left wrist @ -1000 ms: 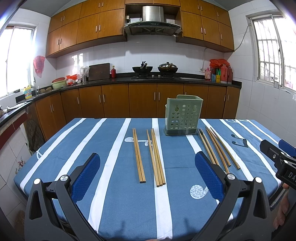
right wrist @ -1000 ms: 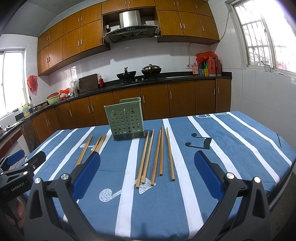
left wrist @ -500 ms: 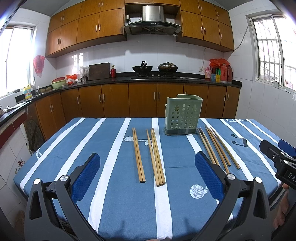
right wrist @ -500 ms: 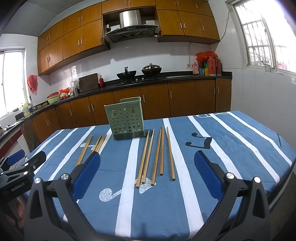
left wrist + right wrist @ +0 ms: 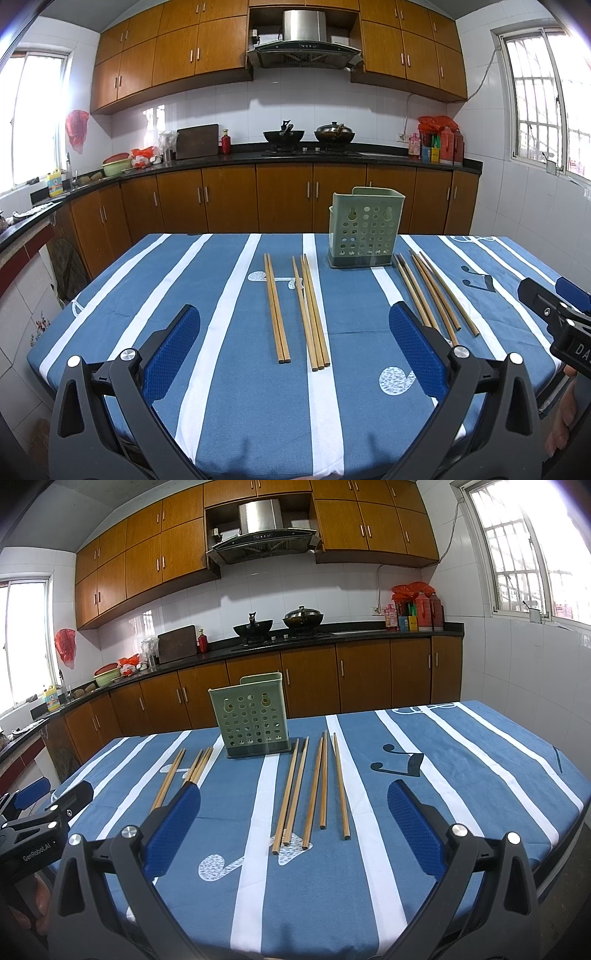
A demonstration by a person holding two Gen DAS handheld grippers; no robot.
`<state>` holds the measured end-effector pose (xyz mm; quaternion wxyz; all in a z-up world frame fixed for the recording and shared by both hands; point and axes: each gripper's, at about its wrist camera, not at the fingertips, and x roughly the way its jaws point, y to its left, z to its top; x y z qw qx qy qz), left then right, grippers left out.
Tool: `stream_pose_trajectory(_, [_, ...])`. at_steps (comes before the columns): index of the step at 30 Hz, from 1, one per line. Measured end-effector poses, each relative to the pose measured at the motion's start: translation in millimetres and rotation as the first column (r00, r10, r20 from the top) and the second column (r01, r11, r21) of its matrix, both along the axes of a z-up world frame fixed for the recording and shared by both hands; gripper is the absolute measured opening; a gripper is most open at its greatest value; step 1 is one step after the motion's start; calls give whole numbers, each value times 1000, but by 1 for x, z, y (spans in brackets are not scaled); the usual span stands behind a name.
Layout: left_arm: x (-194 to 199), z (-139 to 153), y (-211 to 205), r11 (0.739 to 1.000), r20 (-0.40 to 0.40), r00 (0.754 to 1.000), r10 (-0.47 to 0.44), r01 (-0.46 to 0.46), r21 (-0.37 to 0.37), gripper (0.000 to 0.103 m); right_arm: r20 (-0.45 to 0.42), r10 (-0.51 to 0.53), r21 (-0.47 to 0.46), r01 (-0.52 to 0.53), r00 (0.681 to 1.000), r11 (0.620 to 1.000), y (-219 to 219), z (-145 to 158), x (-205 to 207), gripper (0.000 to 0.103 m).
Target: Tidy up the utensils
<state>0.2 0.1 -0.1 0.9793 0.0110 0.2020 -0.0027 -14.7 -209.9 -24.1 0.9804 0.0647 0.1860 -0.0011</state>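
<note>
Left claw (image 5: 295, 345) and right claw (image 5: 293, 825): both spread wide, empty, hovering over the near edge of the striped tablecloth (image 5: 229, 406). Chopsticks: two loose groups flat on the cloth, one (image 5: 297, 308) at 8 o'clock of the green holder (image 5: 364, 230), the other (image 5: 314, 786) at 4 o'clock. Risk: thin round sticks lying touching may roll, or several may lift together and jam at the holder's rim.

A utensil holder (image 5: 364, 230) is standing upright on the far middle of the worktop (image 5: 229, 398). Left of it, a pair of chopsticks (image 5: 276, 308) and a bundle of three (image 5: 312, 314) are lying side by side, running near to far. Right of the holder, five more chopsticks (image 5: 314, 790) are lying fanned out, their far ends just beside its base.
</note>
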Motion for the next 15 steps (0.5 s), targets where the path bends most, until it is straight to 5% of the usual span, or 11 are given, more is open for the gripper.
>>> stream_pose_trajectory(15, [0, 3, -1, 1000, -6, 1000, 0, 0, 0, 101, -4, 0, 0, 0, 1000, 1000, -1, 2, -1, 99])
